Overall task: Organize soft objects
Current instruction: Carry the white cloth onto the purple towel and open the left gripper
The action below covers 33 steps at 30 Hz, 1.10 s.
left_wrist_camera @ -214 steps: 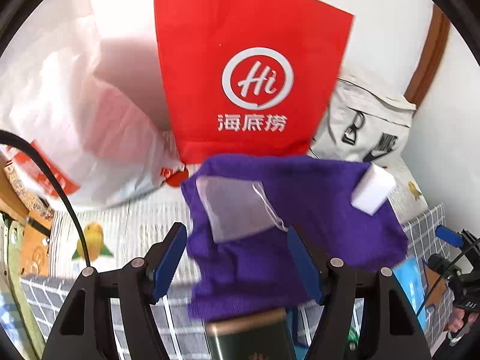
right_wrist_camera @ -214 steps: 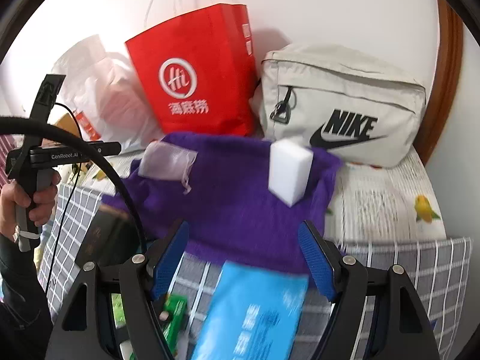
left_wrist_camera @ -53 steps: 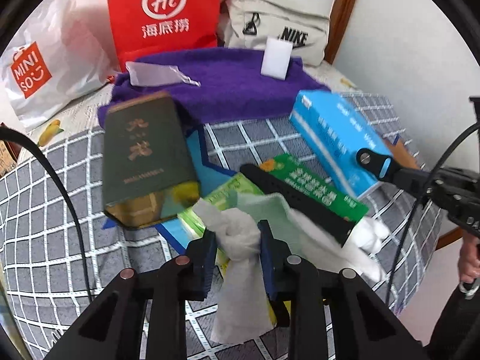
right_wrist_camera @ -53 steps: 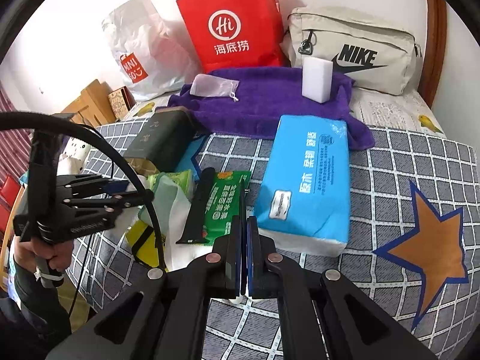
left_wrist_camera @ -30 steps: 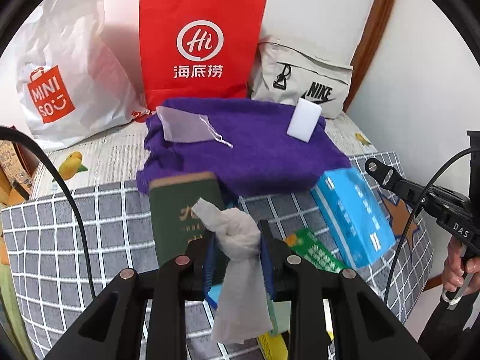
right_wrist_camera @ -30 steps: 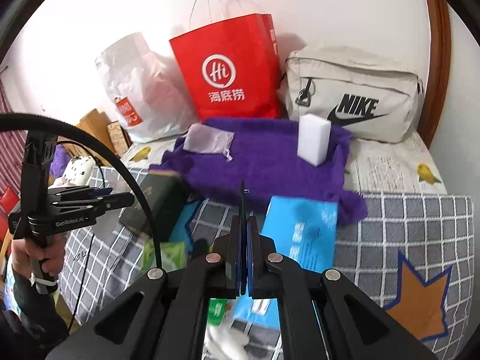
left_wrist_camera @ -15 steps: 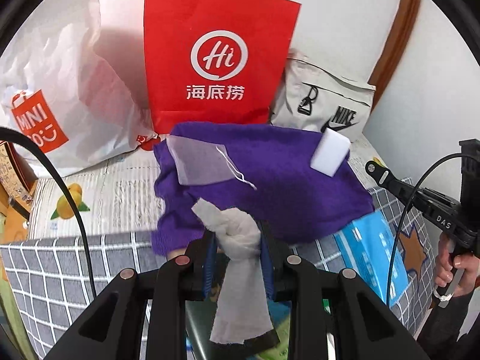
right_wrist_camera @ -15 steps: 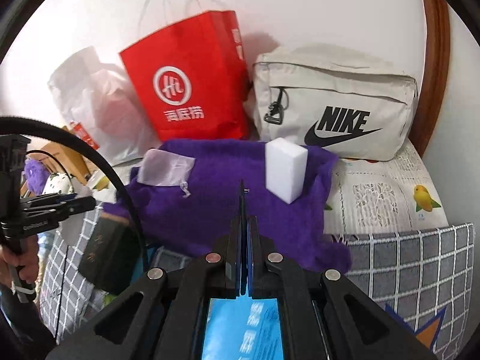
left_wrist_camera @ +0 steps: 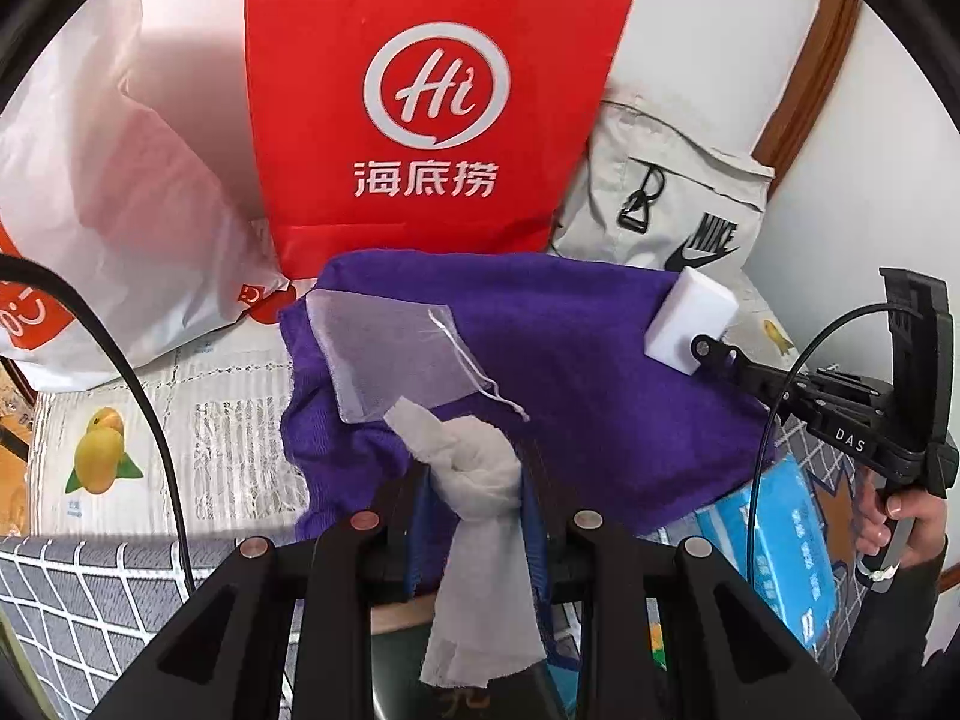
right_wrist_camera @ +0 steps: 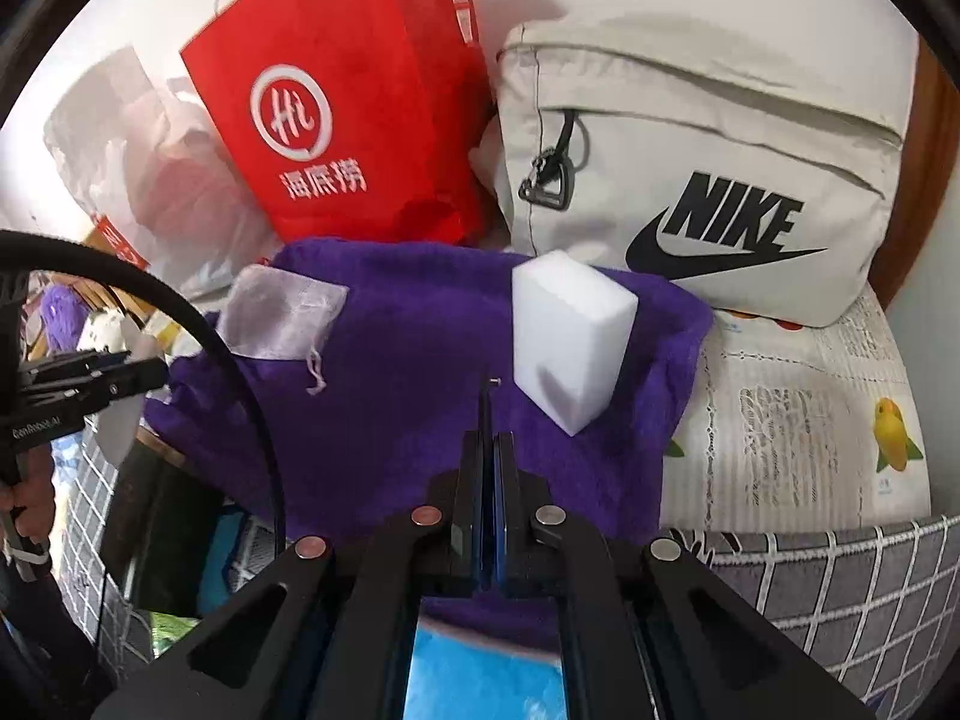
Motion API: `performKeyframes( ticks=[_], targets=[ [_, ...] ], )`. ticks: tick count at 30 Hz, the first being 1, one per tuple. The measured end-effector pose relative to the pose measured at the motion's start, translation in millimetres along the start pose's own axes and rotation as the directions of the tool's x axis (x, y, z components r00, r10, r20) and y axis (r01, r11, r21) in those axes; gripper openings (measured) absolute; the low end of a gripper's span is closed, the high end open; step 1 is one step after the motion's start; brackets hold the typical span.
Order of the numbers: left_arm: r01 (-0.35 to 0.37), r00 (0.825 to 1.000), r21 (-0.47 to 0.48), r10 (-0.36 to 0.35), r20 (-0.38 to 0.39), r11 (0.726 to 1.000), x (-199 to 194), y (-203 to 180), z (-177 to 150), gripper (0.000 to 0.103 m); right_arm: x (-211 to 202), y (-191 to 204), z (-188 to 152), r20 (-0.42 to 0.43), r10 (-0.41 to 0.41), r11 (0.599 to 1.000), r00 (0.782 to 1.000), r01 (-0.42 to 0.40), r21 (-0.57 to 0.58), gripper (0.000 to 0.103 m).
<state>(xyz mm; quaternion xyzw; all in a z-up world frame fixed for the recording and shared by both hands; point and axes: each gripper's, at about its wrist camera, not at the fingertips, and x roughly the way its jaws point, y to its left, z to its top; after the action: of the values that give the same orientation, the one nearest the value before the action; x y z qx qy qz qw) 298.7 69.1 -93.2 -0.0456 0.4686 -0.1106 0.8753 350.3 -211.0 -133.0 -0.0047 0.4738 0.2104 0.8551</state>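
Observation:
My left gripper (left_wrist_camera: pixel 474 480) is shut on a knotted white cloth (left_wrist_camera: pixel 480 480) and holds it above the near edge of a purple towel (left_wrist_camera: pixel 588 372). On the towel lie a sheer organza pouch (left_wrist_camera: pixel 390 354) at the left and a white sponge block (left_wrist_camera: pixel 690 318) at the right. My right gripper (right_wrist_camera: pixel 489 480) is shut on a thin dark strap seen edge-on (right_wrist_camera: pixel 483 414), over the towel (right_wrist_camera: pixel 408 420) just left of the sponge (right_wrist_camera: pixel 570 336). The pouch (right_wrist_camera: pixel 282 318) lies to its left.
A red paper bag (left_wrist_camera: pixel 432 102), a white plastic bag (left_wrist_camera: pixel 108 180) and a beige Nike bag (right_wrist_camera: pixel 708 180) stand behind the towel. A blue tissue pack (left_wrist_camera: pixel 774 540) lies at the near right on the checked bedcover (right_wrist_camera: pixel 852 582). A dark box sits at the near left (right_wrist_camera: pixel 156 528).
Both grippers have moved forward toward the purple towel, which now looks larger. The left still holds the white cloth, the right stays shut on the strap.

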Motion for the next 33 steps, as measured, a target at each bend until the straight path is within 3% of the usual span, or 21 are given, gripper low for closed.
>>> performKeyframes(
  ticks=[17, 29, 32, 33],
  targets=[
    [-0.004, 0.998, 0.018, 0.005, -0.058, 1.000, 49, 6, 34, 0.025, 46, -15, -1, -0.114, -0.015, 1.000, 0.993, 0.013, -0.016, 0.003],
    [-0.076, 0.986, 0.034, 0.080, -0.145, 0.997, 84, 7, 37, 0.027, 49, -21, -2, -0.128, -0.002, 1.000, 0.992, 0.000, -0.022, 0.006],
    [-0.056, 0.987, 0.025, 0.059, -0.150, 0.998, 87, 6, 39, 0.032, 46, -19, -3, -0.127, 0.002, 1.000, 0.992, -0.005, -0.028, 0.014],
    [-0.055, 0.986, 0.025, 0.058, -0.153, 0.998, 88, 6, 40, 0.046, 45, -19, -3, -0.128, 0.003, 1.000, 0.992, -0.007, -0.030, 0.024]
  ],
)
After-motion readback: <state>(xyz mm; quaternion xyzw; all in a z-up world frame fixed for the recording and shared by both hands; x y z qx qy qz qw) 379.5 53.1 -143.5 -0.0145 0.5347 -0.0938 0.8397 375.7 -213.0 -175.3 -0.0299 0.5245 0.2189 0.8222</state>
